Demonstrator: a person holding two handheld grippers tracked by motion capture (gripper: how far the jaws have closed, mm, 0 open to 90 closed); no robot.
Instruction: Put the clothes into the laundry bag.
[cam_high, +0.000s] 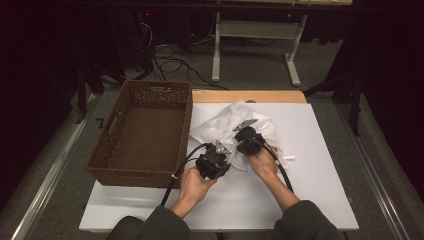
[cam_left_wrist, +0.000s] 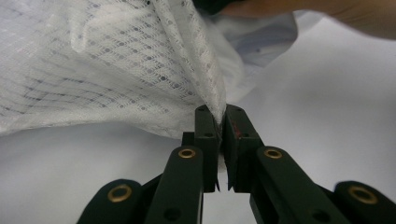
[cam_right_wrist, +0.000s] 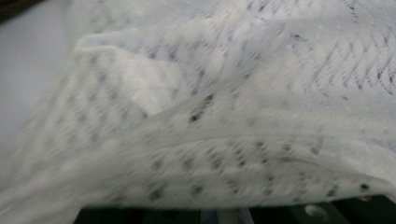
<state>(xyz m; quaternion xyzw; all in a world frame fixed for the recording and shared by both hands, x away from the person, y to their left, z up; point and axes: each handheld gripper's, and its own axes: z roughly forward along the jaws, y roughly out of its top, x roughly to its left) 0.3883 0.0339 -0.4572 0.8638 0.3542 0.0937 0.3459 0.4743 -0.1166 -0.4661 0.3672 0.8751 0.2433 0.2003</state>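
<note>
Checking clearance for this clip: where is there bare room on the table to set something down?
Bare white table right of the white mesh cloth, and along the near edge. The brown basket stands hollow. Crowded mid-table, around cloth and both grippers.

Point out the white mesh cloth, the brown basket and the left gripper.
white mesh cloth (cam_left_wrist: 116, 65): left gripper view, its netted middle.
brown basket (cam_high: 102, 161): high view, left rim.
left gripper (cam_left_wrist: 219, 122): left gripper view, between the fingertips pinching the cloth's edge.

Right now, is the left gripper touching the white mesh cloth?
Touching. The left gripper view shows the left gripper with its jaws closed on an edge of the white mesh cloth, the fabric pinched between the pads.
</note>
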